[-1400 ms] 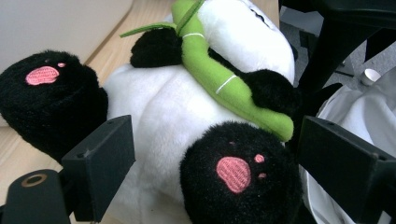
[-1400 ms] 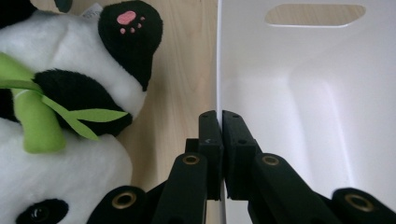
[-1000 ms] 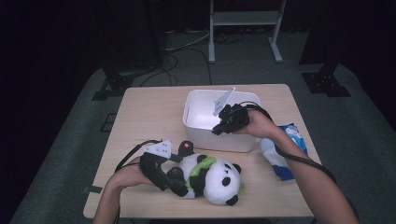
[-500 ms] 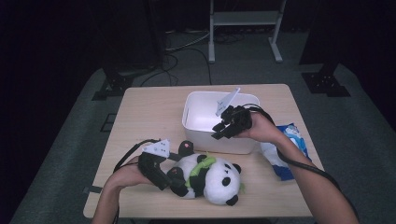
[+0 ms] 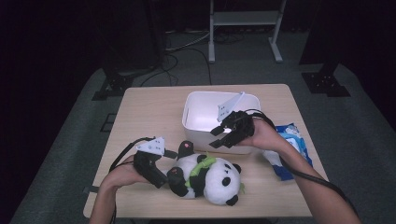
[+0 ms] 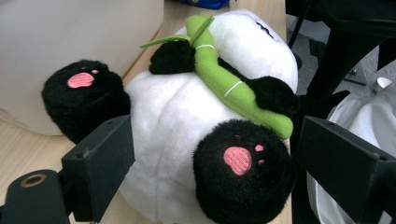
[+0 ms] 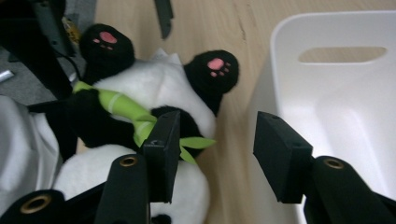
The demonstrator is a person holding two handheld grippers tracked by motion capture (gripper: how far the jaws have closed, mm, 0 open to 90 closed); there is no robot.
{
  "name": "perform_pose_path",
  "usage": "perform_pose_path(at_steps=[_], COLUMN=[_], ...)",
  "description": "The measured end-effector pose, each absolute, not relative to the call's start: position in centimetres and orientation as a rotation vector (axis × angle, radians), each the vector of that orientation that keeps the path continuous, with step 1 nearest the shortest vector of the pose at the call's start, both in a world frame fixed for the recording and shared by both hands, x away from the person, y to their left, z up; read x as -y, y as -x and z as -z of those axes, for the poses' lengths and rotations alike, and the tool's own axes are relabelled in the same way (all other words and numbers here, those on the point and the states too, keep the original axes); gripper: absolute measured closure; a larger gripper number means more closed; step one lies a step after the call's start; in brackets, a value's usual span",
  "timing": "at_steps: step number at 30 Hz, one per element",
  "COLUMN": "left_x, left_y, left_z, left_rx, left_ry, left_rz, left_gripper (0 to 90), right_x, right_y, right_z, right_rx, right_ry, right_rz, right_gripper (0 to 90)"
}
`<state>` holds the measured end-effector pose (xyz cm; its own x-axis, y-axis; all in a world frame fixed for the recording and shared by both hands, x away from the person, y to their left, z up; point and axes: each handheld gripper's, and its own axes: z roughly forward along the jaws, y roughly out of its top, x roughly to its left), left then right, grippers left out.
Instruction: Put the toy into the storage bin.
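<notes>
Plush panda [image 5: 210, 177] lies on its back on the near part of the wooden table [image 5: 149, 107], head toward the person's right, feet toward the left; it hugs a green bamboo stalk [image 6: 224, 81] across its belly. One pink-soled foot [image 6: 240, 179] sits between the jaws of the left gripper [image 5: 161, 175], which are spread wide on either side of the toy's lower body, not closed on it. Left hand [image 5: 122, 171] holds that gripper at the table's near left. White bin [image 5: 198, 109] stands just behind the panda, at mid-table. Right gripper [image 5: 219, 136] hangs over the bin's near rim, jaws apart with nothing between them; in the right gripper view one jaw is over the panda, the other over the bin wall. Blue packet [image 5: 292, 154] lies on the table to the right of the bin, partly behind the right forearm.
</notes>
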<state>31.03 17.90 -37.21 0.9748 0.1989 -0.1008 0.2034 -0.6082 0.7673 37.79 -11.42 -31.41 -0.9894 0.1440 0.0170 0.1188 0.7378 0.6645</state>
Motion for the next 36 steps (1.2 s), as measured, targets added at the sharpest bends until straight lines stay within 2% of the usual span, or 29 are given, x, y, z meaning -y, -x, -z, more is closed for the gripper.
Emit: perform_pose_path(at_steps=[9,23,36], left_x=[-18.7,-19.8,-21.2], left_y=[-31.1,-31.5,-31.5], left_z=[37.0,37.1,36.9], left_rx=[-0.289,-0.340,-0.368], left_ry=[-2.232,-2.241,-2.213], left_rz=[-0.016,-0.035,-0.043], left_gripper=[9.5,9.4,8.2], right_x=[8.8,6.7,6.0], right_y=[-35.9,-35.7,-36.0], right_z=[33.1,37.1,38.6], right_rx=[-3.008,-3.079,-3.183], right_ry=[-0.158,-0.181,-0.228], right_rz=[-1.039,-0.880,-0.877], right_gripper=[39.3,30.1,22.8])
